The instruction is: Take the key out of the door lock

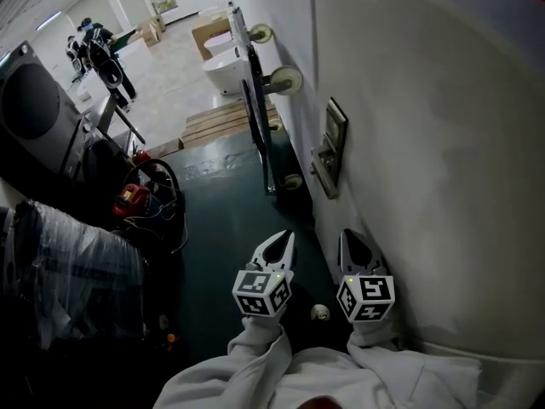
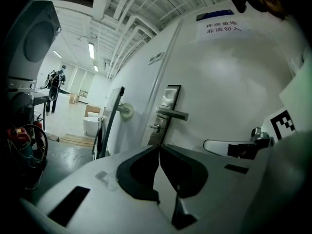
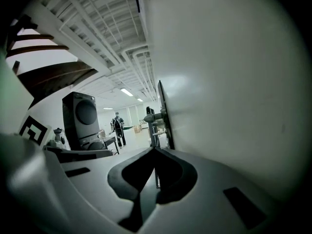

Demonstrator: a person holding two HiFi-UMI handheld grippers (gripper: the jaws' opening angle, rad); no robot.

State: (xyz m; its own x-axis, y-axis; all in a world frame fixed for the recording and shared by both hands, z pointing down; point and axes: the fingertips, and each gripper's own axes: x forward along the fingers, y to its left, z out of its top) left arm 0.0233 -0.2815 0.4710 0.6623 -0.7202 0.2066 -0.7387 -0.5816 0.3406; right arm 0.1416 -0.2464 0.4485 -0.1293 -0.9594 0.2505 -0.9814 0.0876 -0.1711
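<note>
A metal lock plate (image 1: 334, 143) with a lever handle (image 2: 173, 113) is mounted on the white door (image 1: 426, 143). A small key (image 2: 156, 127) sticks out of the plate just below the handle. My left gripper (image 1: 288, 235) is held short of the lock, jaws shut and empty, pointing towards the plate in the left gripper view (image 2: 159, 146). My right gripper (image 1: 347, 233) hangs beside it, close along the door, also shut with nothing in it (image 3: 154, 149). In the right gripper view the lock (image 3: 157, 116) shows edge-on ahead. Neither gripper touches the key.
A tall panel on wheels (image 1: 255, 100) leans by the wall past the door. Wooden pallets (image 1: 223, 123) and a white toilet (image 1: 226, 66) lie beyond. A dark machine (image 1: 34, 109), a wrapped bundle (image 1: 68, 271) and cables (image 1: 140, 196) line the left. People (image 1: 100, 54) stand far off.
</note>
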